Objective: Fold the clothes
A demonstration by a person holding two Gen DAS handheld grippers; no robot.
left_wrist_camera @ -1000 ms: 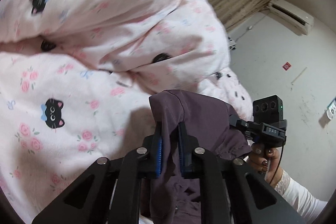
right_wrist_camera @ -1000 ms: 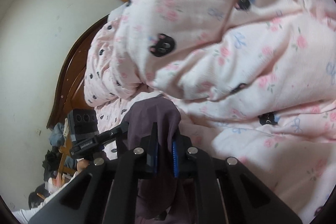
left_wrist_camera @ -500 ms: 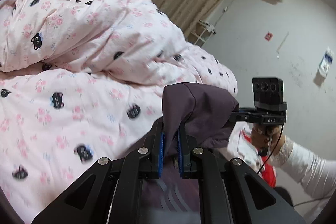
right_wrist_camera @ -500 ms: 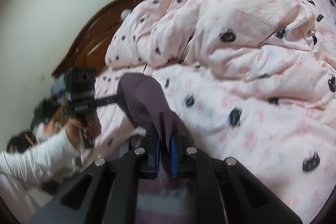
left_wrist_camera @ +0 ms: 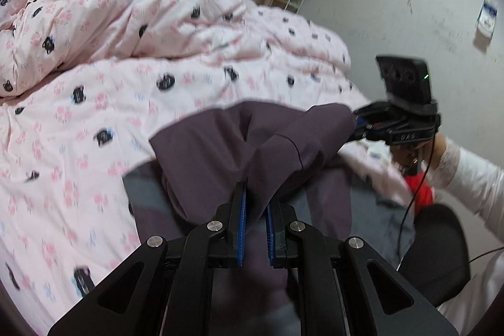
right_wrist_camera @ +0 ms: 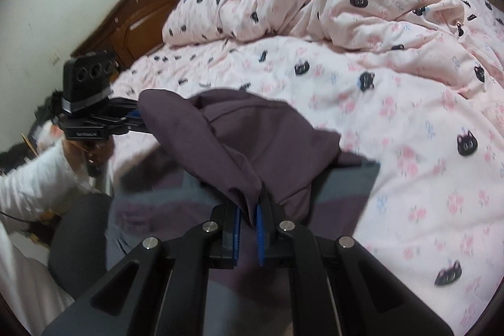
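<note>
One purple garment (left_wrist_camera: 252, 147) hangs between two grippers over the pink bed cover (left_wrist_camera: 94, 103). Its top edge runs side to side, and the rest droops down toward 6 o'clock. The left gripper (left_wrist_camera: 255, 210) pinches one corner tight in its nearly closed jaws. The right gripper (right_wrist_camera: 249, 216) pinches the other corner the same way. Two white sleeves (left_wrist_camera: 472, 178) show.

Dim, flat indoor light; motion blur esp. low centre; strong fisheye warp, dark vignette at edges.

Bed (right_wrist_camera: 393, 122) under rumpled pink duvet (left_wrist_camera: 176, 11)
</note>
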